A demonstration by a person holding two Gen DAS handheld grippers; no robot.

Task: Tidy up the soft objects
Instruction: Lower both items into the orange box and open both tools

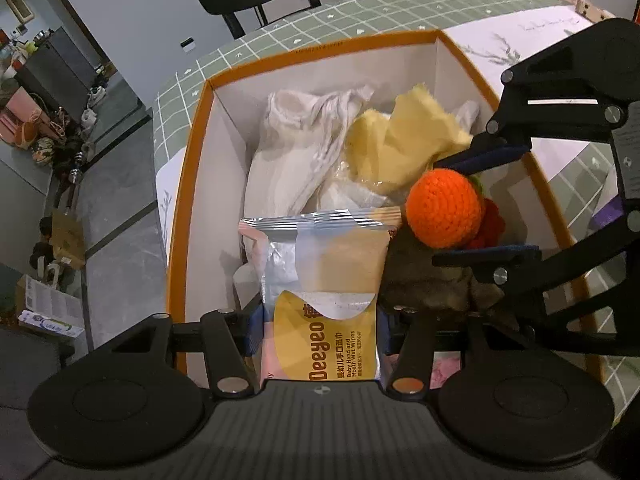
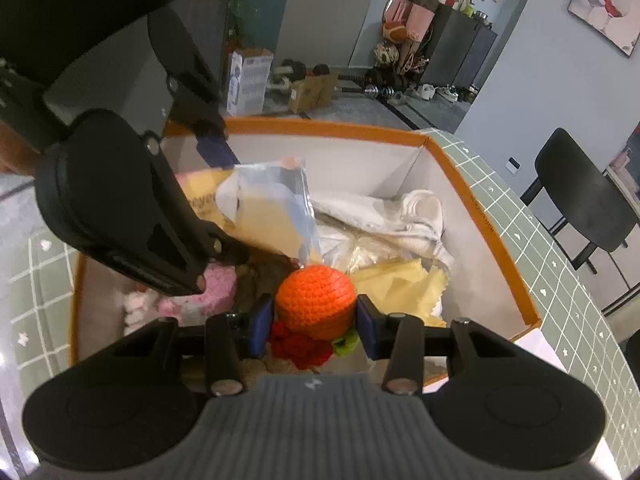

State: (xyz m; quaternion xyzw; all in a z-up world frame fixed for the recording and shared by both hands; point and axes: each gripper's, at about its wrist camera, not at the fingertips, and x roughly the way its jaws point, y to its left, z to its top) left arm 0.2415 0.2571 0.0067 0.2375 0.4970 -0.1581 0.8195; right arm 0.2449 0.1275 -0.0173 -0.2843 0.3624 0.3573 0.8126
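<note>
Showing pink knit (image 2: 218, 292) | right wrist only | hidden left

Green grid-patterned tablecloth (image 1: 328, 12) on the table, orange-rimmed box (image 1: 188, 168) and white sheet (image 1: 532, 36) upon it

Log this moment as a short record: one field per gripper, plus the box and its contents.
left gripper: shut on wet wipes pack, held over the box
right gripper: shut on orange crochet toy, also over the box
box: orange-rimmed, white inside, on a green checked tablecloth
contents: white cloth, yellow cloth, pink crochet item
</note>
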